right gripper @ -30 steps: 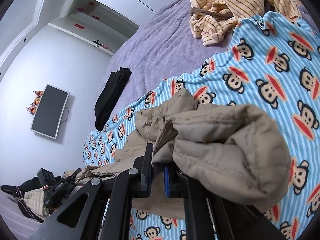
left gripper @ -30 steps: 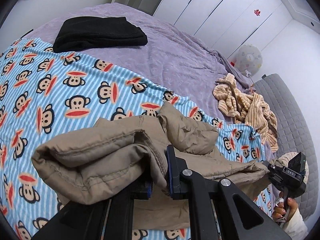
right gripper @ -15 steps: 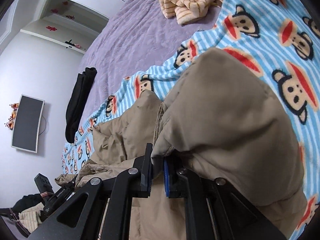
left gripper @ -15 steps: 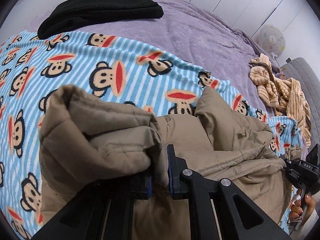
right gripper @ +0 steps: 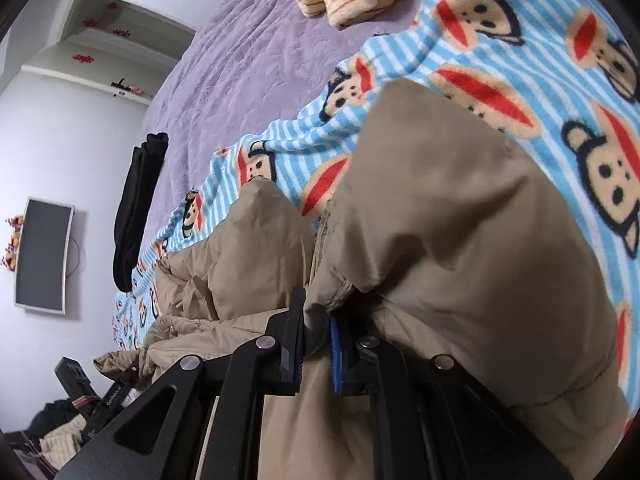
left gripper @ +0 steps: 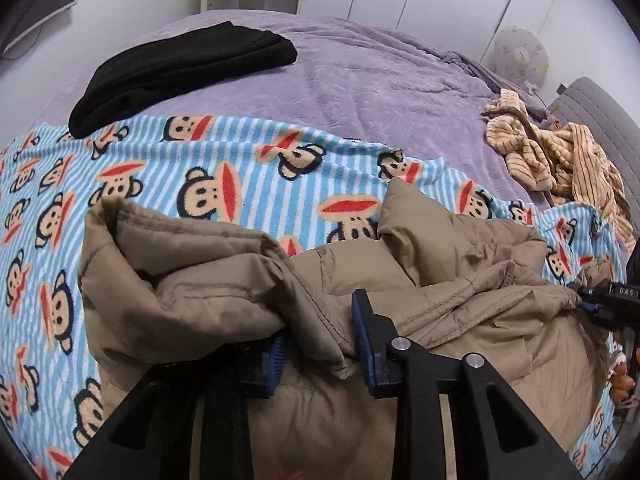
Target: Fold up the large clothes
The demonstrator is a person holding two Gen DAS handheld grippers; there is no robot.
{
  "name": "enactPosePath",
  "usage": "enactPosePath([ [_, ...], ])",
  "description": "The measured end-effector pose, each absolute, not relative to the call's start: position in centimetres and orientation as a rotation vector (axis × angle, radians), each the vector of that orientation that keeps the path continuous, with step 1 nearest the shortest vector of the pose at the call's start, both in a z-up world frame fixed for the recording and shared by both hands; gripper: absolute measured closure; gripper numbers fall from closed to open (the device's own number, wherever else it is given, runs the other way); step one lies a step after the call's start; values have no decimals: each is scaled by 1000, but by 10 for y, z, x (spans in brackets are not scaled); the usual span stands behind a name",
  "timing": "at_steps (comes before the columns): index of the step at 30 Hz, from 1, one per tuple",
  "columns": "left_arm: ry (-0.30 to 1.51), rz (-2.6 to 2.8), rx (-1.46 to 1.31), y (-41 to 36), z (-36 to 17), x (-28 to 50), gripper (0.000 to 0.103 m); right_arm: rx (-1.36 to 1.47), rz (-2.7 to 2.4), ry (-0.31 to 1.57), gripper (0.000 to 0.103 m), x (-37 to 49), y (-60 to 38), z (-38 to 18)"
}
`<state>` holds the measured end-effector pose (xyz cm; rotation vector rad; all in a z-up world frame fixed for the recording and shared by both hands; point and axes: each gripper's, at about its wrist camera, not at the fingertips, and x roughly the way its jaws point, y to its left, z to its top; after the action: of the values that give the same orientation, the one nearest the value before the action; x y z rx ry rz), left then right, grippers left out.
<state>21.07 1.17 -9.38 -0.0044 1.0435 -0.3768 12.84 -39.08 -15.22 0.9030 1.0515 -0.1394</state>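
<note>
Left claw (left gripper: 320, 340): its two blue-padded fingers (left gripper: 366, 344) stand partly apart with a fold of the tan jacket (left gripper: 440, 308) between them; the left pad is half buried under cloth, so whether the fold is pinched or only lying in the gap cannot be told.
Right claw (right gripper: 316, 344): narrow gap, a hem of the jacket (right gripper: 460, 240) runs down between the pads; the grip point itself is covered by the bulging cloth above it.
Jacket: lies bunched on the monkey blanket (left gripper: 160, 184), near its front edge, one padded flap rolled up over the left claw, another humped over the right.
Hidden: the jacket's lower part is cut off by the claw bodies in both views; its far right corner meets the other claw (left gripper: 608, 304) at the frame edge, contact unclear.
Hard to make out: fingers of a hand (left gripper: 622, 376) at the right rim, mostly cut off.
Blanket edge: its far border lies on the purple bedspread (left gripper: 380, 80), wavy, just beyond the jacket.
Open room: bare blanket to the left of the jacket and bare bedspread behind it.
Neighbours: black garment (left gripper: 180, 72) overlapping the blanket's far left corner; striped yellow garment (left gripper: 560, 160) at the right, near the grey headboard (left gripper: 600, 108), well apart from the jacket.
</note>
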Motion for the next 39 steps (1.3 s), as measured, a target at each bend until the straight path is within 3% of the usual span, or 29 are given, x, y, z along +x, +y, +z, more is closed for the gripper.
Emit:
enactPosePath([
  [2, 1049, -387, 22, 13, -86, 206, 70, 830, -126, 1058, 69, 126, -385, -138],
  [3, 1044, -392, 26, 14, -82, 204, 70, 804, -122, 1053, 39, 124, -383, -131],
  [4, 1037, -388, 23, 17, -78, 202, 70, 792, -114, 1043, 25, 121, -382, -126],
  [8, 1043, -393, -64, 34, -65, 200, 70, 745, -70, 1016, 25, 116, -373, -107],
  [9, 1042, -395, -76, 37, -63, 199, 69, 741, -56, 1019, 26, 116, -371, -106],
  [10, 1042, -397, -77, 38, -63, 198, 36, 740, -48, 1025, 27, 114, -368, -107],
  [11, 1043, -393, -68, 36, -62, 197, 14, 739, -39, 1032, 27, 114, -364, -108],
  [12, 1017, -371, -59, 34, -61, 193, 2, 737, -31, 1043, 30, 113, -360, -111],
  [14, 996, -368, -46, 25, -63, 188, 2, 715, -21, 1064, 37, 112, -351, -117],
  [16, 1025, -392, -52, 10, -71, 190, 2, 683, -14, 1095, 63, 115, -340, -124],
  [18, 1058, -411, -25, -5, -83, 196, 2, 656, -1, 1124, 74, 118, -330, -131],
  [22, 1072, -329, 63, -15, -116, 210, 13, 565, -31, 1124, 75, 122, -318, -134],
  [25, 1101, -286, -8, -7, -142, 229, 13, 523, -108, 1127, 76, 123, -329, -145],
  [28, 1078, -282, 55, -23, -151, 238, 13, 548, -142, 1122, 90, 131, -347, -167],
  [39, 1080, -275, 75, -34, -164, 263, 10, 675, -164, 1102, 98, 164, -375, -202],
])
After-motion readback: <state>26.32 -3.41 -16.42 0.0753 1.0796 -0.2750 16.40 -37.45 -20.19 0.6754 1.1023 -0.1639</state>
